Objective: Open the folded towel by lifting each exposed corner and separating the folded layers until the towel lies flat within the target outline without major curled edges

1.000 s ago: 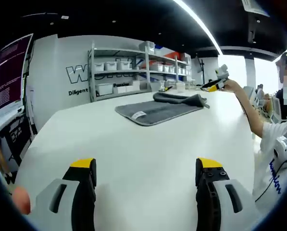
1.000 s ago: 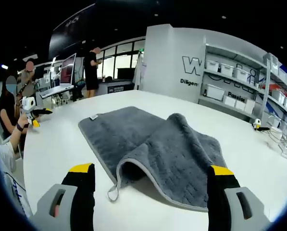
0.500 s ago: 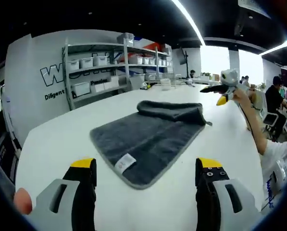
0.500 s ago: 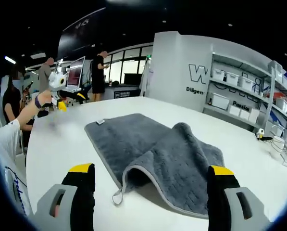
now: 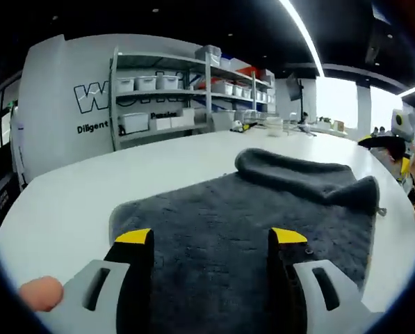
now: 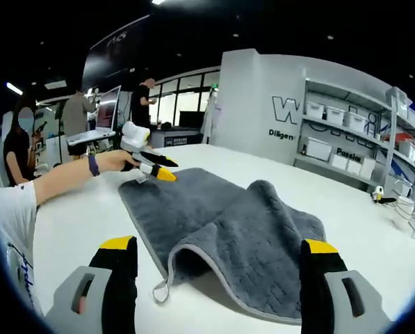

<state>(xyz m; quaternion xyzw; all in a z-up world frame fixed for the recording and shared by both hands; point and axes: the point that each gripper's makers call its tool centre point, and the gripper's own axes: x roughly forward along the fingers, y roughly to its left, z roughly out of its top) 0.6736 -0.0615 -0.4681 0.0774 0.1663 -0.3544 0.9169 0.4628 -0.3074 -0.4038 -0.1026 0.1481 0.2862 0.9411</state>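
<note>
A grey towel (image 6: 214, 223) lies on the white table (image 6: 89, 223), part spread flat and part folded over. The folded flap (image 6: 263, 236) humps up just ahead of my right gripper (image 6: 219, 245), which is open and holds nothing; a small hanging loop (image 6: 158, 294) sticks out at the flap's near corner. My left gripper (image 5: 210, 240) is open low over the flat part of the towel (image 5: 214, 216). In the right gripper view the left gripper (image 6: 155, 170), held by a hand, hovers at the towel's far left corner. The folded ridge (image 5: 297, 174) lies ahead of it.
Metal shelving with white bins (image 5: 158, 90) lines the back wall. Small items (image 5: 263, 125) stand at the table's far end. People stand by monitors (image 6: 103, 111) beyond the table. Bare table surface (image 5: 61, 209) lies left of the towel.
The left gripper has moved in from beside the table to low over the towel's flat corner. The right gripper has barely moved; the towel's fold looks unchanged.
</note>
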